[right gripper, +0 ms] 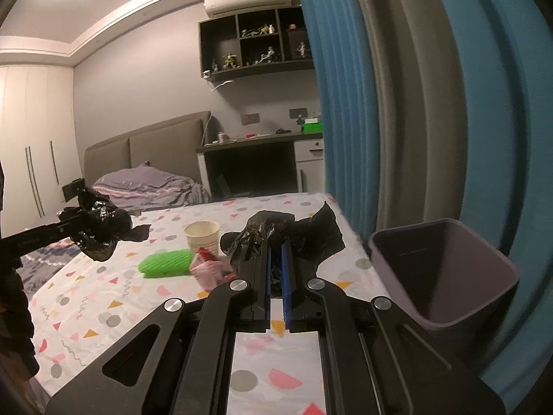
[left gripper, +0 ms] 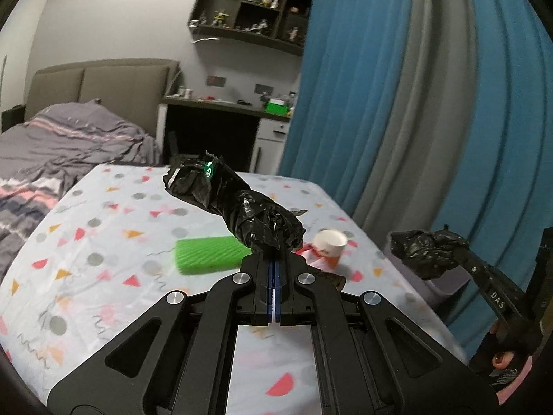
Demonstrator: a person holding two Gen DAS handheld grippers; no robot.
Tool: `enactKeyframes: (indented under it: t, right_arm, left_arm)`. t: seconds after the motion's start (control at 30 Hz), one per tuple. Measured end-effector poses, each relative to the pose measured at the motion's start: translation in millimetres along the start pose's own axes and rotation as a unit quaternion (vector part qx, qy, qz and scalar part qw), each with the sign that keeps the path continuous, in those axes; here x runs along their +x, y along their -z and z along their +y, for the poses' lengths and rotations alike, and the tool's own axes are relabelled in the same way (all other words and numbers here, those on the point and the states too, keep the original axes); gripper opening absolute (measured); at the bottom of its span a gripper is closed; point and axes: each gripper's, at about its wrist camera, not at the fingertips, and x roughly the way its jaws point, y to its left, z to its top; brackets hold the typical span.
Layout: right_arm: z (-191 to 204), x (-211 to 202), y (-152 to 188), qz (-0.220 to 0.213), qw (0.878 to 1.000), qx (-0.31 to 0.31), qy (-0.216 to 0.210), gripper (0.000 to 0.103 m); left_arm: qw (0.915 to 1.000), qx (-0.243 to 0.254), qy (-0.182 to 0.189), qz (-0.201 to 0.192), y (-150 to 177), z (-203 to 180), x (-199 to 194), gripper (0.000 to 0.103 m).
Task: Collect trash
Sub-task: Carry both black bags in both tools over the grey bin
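A bedroom is seen, with a patterned desk [right gripper: 103, 297] beside a blue curtain [right gripper: 342, 103]. A black plastic bag [left gripper: 235, 204] is clamped in the fully closed left gripper [left gripper: 275, 252], and another black bag [right gripper: 293, 235] is pinched by the right gripper [right gripper: 275, 252]. The purple bin [right gripper: 446, 273] appears empty; a paper cup [right gripper: 202, 237], green item [right gripper: 166, 263] and pink wrapper [right gripper: 207, 269] remain uncollected.

Black plastic bag [left gripper: 238, 204] hides the left hand-held gripper [left gripper: 275, 252] fingertips, shelf figurines [right gripper: 262, 53] too small to identify, purple bin [right gripper: 446, 276] partly blocked by gripper linkage.
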Motion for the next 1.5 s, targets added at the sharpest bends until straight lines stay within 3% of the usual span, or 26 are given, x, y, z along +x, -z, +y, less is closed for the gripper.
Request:
enactKeyframes:
  t: [0.3, 0.57, 0.83, 1.17, 1.5]
  right_arm:
    - [-52.1, -15.6, -11.9, -0.031, 0.998, 0.013, 0.058, 0.006]
    - [-107.3, -23.4, -21.8, -0.051, 0.991, 0.032, 0.121, 0.006]
    - [-154.6, -17.8, -20.4, -0.047, 0.984, 0.061, 0.163, 0.006]
    - [-175.0, -1.4, -14.9, -0.031, 0.981, 0.072, 0.178, 0.006]
    - [-186.1, 20.1, -19.3, -0.016, 0.980, 0.083, 0.181, 0.006]
  left_arm:
    - [0.9961, 0.038, 0.080, -0.003, -16.4, -79.0, 35.9, 0.000]
    - [0.9833, 0.071, 0.166, 0.022, -13.2, -172.5, 93.3, 0.000]
    - [0.9681, 0.093, 0.223, 0.065, 8.1, -244.0, 154.5, 0.000]
    - [0.9559, 0.096, 0.249, 0.122, 35.8, -275.4, 211.9, 0.000]
    - [0.9474, 0.096, 0.264, 0.154, 55.4, -292.5, 227.6, 0.000]
